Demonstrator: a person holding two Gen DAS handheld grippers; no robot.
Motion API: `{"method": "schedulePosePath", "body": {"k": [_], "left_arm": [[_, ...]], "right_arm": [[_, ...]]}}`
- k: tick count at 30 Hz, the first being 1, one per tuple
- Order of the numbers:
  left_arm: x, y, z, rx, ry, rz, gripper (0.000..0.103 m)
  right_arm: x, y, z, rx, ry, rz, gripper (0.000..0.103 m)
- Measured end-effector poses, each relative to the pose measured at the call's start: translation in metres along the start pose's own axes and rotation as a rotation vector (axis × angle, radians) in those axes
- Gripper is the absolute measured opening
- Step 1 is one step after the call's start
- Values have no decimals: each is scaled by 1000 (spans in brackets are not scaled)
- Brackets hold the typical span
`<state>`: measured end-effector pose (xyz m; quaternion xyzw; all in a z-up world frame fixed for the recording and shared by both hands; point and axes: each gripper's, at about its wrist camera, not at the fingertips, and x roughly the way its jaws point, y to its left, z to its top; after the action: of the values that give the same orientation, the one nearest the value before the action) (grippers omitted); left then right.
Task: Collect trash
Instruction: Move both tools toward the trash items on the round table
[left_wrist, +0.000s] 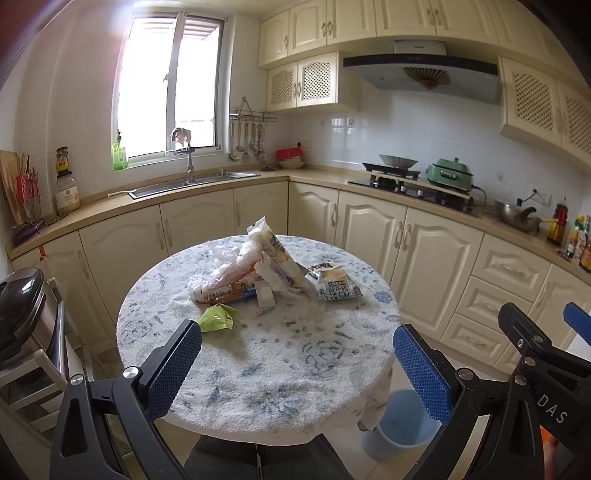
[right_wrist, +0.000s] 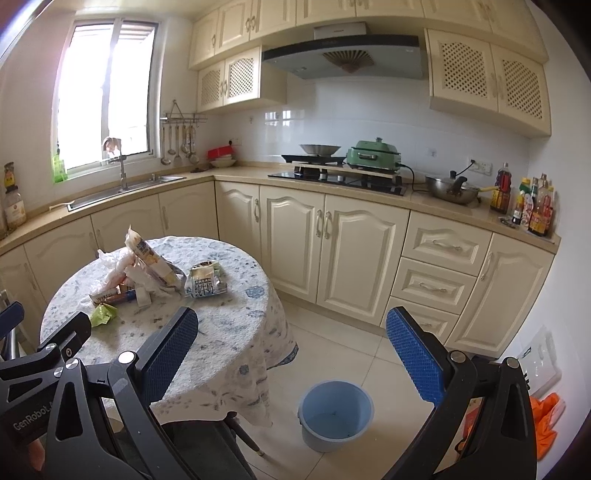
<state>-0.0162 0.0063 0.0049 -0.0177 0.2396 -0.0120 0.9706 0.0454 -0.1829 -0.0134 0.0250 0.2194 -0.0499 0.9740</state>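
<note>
— Left wrist view first: what's over there?
— A steel pedal bin (left_wrist: 22, 314) at the far left, then the round table (left_wrist: 258, 362). The left gripper (left_wrist: 295, 358) hangs above its near edge, jaws spread wide, holding nothing.
— And the trash?
— Heaped mid-table: a green wrapper (left_wrist: 218, 317) nearest, crumpled plastic bags (left_wrist: 255, 266) behind it, a milk carton (left_wrist: 334, 284) to their right.
— Further right?
— The right gripper (right_wrist: 291, 347), also spread and empty, over the floor beside the table, above a blue bucket (right_wrist: 335, 415) standing on the tiles.
</note>
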Motion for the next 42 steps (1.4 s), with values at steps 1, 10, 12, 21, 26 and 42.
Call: {"method": "schedulePosePath", "body": {"k": [1,10,12,21,26,42], "left_arm": [[0,0,0,0,0,0,102],[-2,-2,-2,6,-2,-4,102],[-2,-2,-2,6,-1,-5,102],[0,0,-1,1,8,-4,102],[3,1,0,-4,20,-16,102],[11,1,1,-3,47,-16,102]], "right_arm": [[0,-1,0,1,0,1,103],[5,0,0,9,9,7,103],[5,0,-1,9,8,6,103],[8,-2,-2,16,17,19,103],[11,-4,-3,27,32,39,103],[15,-2,-5,19,41,25,103]]}}
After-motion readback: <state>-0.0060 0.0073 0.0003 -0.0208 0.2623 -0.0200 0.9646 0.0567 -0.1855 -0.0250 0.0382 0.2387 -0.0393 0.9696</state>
